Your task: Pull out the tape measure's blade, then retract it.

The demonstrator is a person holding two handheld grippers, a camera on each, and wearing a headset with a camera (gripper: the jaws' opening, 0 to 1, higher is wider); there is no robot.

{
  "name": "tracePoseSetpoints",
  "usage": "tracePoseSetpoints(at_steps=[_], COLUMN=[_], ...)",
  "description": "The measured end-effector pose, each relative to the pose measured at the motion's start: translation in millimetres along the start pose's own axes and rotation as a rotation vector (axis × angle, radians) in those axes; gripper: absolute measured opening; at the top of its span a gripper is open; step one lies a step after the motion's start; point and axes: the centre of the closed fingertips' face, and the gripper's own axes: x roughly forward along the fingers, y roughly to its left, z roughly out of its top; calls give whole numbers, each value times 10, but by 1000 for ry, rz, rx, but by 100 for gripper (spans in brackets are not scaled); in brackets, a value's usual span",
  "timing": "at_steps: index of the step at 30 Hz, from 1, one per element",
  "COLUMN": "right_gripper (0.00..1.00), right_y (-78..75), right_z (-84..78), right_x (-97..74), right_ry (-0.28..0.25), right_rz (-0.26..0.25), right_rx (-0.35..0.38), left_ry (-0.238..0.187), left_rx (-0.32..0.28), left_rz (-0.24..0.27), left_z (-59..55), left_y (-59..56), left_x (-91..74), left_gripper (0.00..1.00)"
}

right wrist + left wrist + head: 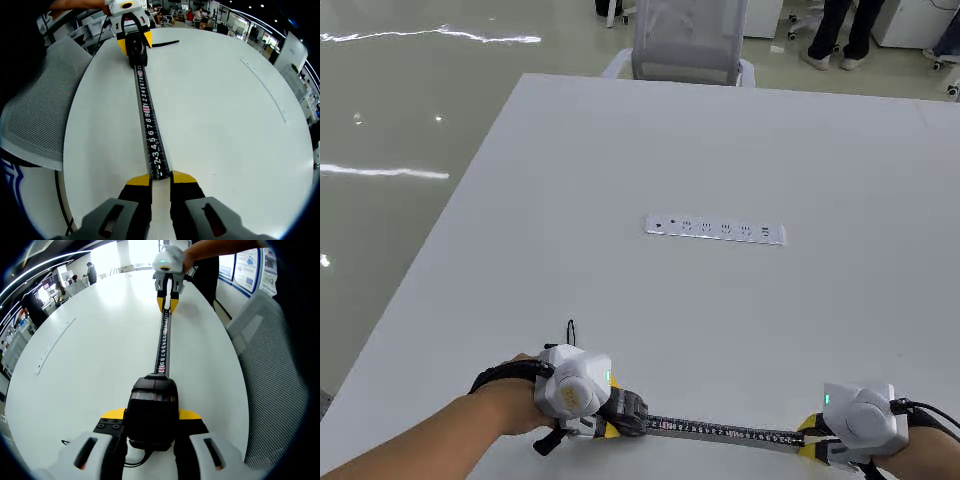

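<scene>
At the near edge of the white worktop [720, 150], the person's left hand [510, 400] holds the left gripper [603, 428], whose jaws are clamped on the black tape measure [626, 411]. In the left gripper view its case sits between the yellow pads, so its flanks and underside are hidden. A thin black strap [570, 330] lies just beyond that gripper, too small to make out further. From the case the blade [720, 431] runs rightward, low along the worktop. Its numerals are blurred in the head view but legible in the right gripper view. Its far end sits between the narrow jaws of the right gripper [812, 437], which pinch it, and the pads cover the end hook. The right hand [932, 455] is cut off by the frame's corner. Farther back lie a white power strip [715, 229] and, cropped at the top, a grey chair [688, 40].
</scene>
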Motion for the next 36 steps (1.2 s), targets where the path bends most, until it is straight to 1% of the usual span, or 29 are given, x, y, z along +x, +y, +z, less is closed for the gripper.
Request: tracePoseSetpoints(at_steps=[4, 8, 18, 21, 24, 30, 33, 34, 35, 36], right_gripper=[11, 11, 12, 13, 13, 14, 14, 16, 16, 16], right_y=[1, -12, -7, 0, 4, 11, 25, 45, 19, 15], right_z=[-11, -27, -20, -20, -11, -10, -6, 74, -13, 31], right_x=[-22, -6, -9, -6, -11, -19, -21, 0, -7, -4], right_ry=[3, 2, -15, -24, -15, -20, -16, -57, 9, -10], right_rz=[-1, -2, -15, -19, -22, -27, -32, -38, -37, -47], right_rx=[1, 2, -2, -12, -22, -32, -48, 6, -7, 0], left_ry=[-1, -2, 2, 0, 0, 0, 0, -1, 0, -1], left_rx=[-1, -1, -1, -3, -2, -2, -1, -1, -1, -1], left_rz=[-1, -1, 3, 2, 0, 1, 1, 1, 0, 0], left_z=[0, -1, 0, -4, -3, -6, -7, -7, -8, -6], left_y=[1, 2, 3, 9, 6, 5, 7, 6, 4, 2], left_x=[0, -1, 3, 4, 6, 10, 12, 12, 12, 12], left_gripper=[31, 31, 31, 31, 31, 31, 31, 31, 31, 31])
